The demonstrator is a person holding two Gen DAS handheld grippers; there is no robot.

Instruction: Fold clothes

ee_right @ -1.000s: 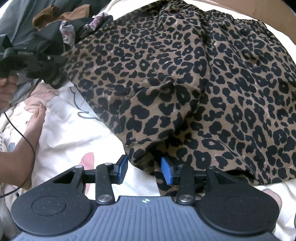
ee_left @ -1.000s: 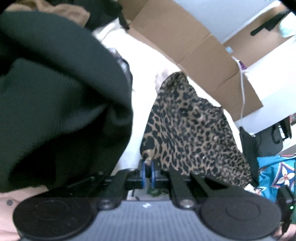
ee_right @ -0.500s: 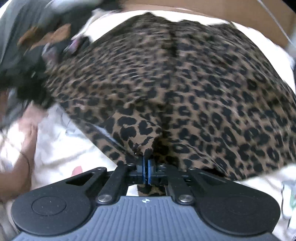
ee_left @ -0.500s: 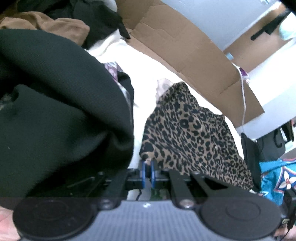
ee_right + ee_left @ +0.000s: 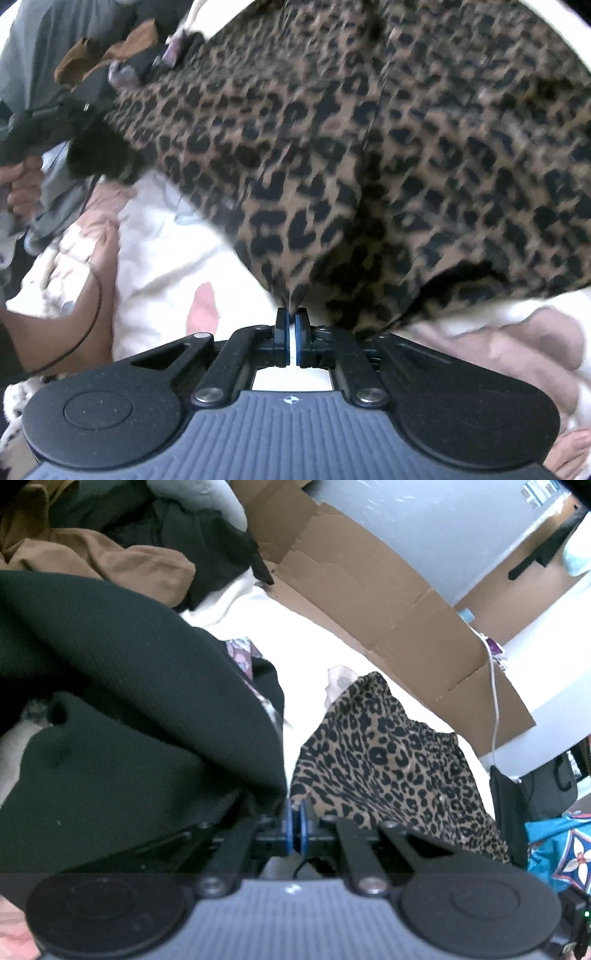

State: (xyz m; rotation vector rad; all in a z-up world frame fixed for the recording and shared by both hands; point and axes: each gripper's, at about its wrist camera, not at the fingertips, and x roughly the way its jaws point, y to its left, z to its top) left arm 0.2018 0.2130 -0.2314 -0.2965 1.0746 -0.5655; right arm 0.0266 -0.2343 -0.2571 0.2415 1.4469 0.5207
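On white bedding [image 5: 173,266], leopard-print garment [image 5: 369,147] stretched crosswise — left fingers [image 5: 286,819], right fingers [image 5: 282,328] each pinching a corner.

Black claw [image 5: 291,319], blue pads [image 5: 282,328], silver screws

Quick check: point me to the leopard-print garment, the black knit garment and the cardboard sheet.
leopard-print garment [image 5: 369,147]: right wrist view, middle of the lifted cloth.
black knit garment [image 5: 129,720]: left wrist view, its broad front fold.
cardboard sheet [image 5: 369,590]: left wrist view, centre panel beyond the bedding.
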